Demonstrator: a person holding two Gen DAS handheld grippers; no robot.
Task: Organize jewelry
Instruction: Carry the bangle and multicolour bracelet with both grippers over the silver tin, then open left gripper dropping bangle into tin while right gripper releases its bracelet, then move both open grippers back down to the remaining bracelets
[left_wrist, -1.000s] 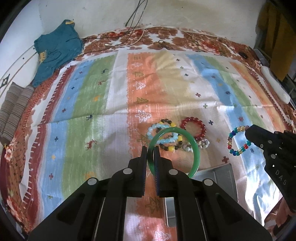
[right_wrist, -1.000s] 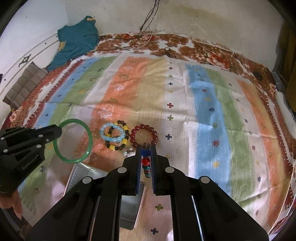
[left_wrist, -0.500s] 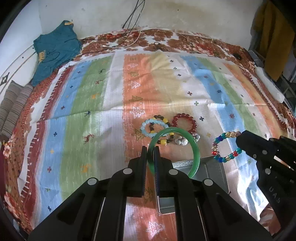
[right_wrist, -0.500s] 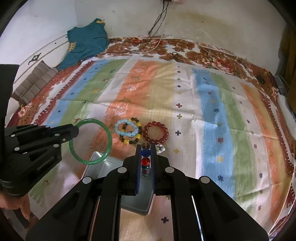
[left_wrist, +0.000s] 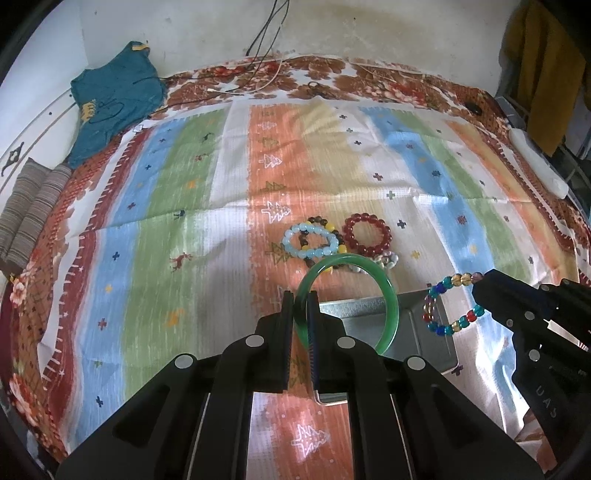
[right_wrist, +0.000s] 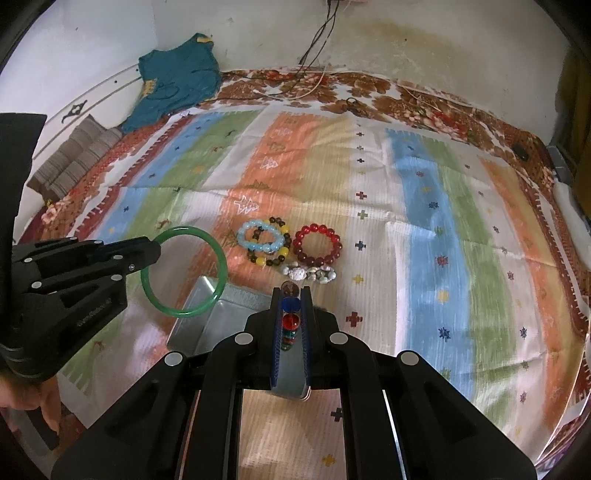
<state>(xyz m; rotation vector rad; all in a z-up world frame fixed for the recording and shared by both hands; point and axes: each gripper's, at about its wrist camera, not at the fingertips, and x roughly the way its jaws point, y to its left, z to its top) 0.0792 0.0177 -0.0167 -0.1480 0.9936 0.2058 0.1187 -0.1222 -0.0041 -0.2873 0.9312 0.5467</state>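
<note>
My left gripper (left_wrist: 300, 295) is shut on a green bangle (left_wrist: 392, 306) and holds it above the near-left corner of a grey metal tray (left_wrist: 424, 332); gripper and bangle also show in the right wrist view (right_wrist: 157, 251) (right_wrist: 221, 266). My right gripper (right_wrist: 291, 291) is shut on a multicoloured bead bracelet (right_wrist: 290, 321), which hangs over the tray's right side in the left wrist view (left_wrist: 439, 295). On the striped cloth beyond the tray (right_wrist: 207, 325) lie a light-blue bead bracelet (right_wrist: 258, 238), a dark-and-yellow bead bracelet (right_wrist: 282, 251), a red bead bracelet (right_wrist: 317, 245) and a pale stone bracelet (right_wrist: 310, 274).
A teal garment (right_wrist: 177, 77) and striped folded cloths (right_wrist: 70, 155) lie at the far left. Cables (right_wrist: 314, 33) run down the back wall. A white object (left_wrist: 539, 162) lies at the cloth's right edge.
Both grippers have drawn back toward me with their bracelets, and now hold them over the tray. The tray has come further into view.
</note>
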